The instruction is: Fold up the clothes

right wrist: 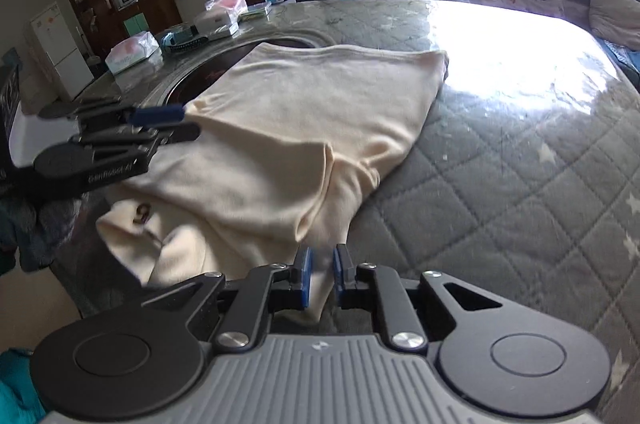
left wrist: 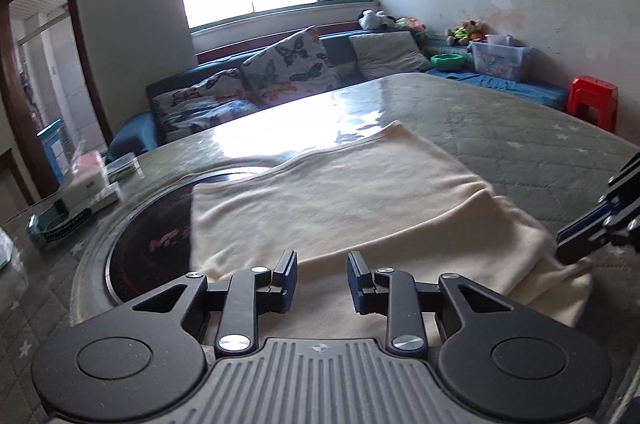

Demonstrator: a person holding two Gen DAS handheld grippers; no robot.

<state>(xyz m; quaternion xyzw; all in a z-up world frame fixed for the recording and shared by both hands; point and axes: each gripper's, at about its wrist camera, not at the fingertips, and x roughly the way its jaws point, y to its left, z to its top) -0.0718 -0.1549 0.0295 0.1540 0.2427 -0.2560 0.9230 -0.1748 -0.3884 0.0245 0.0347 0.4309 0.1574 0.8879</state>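
A cream garment (left wrist: 340, 208) lies partly folded on the quilted grey table (left wrist: 500, 112), its near part doubled over. My left gripper (left wrist: 322, 280) is open and empty, just above the garment's near edge. It also shows in the right wrist view (right wrist: 176, 122), at the garment's left edge. My right gripper (right wrist: 322, 274) has its jaws narrowly apart with a fold of the cream garment (right wrist: 312, 128) between them at the near corner. In the left wrist view the right gripper (left wrist: 576, 244) touches the garment's right corner.
A round dark inset plate (left wrist: 152, 240) sits in the table under the garment's left part. Boxes and a tissue pack (right wrist: 132, 52) stand at the table's far left. A sofa with butterfly cushions (left wrist: 288, 64) and a red stool (left wrist: 592, 100) lie beyond.
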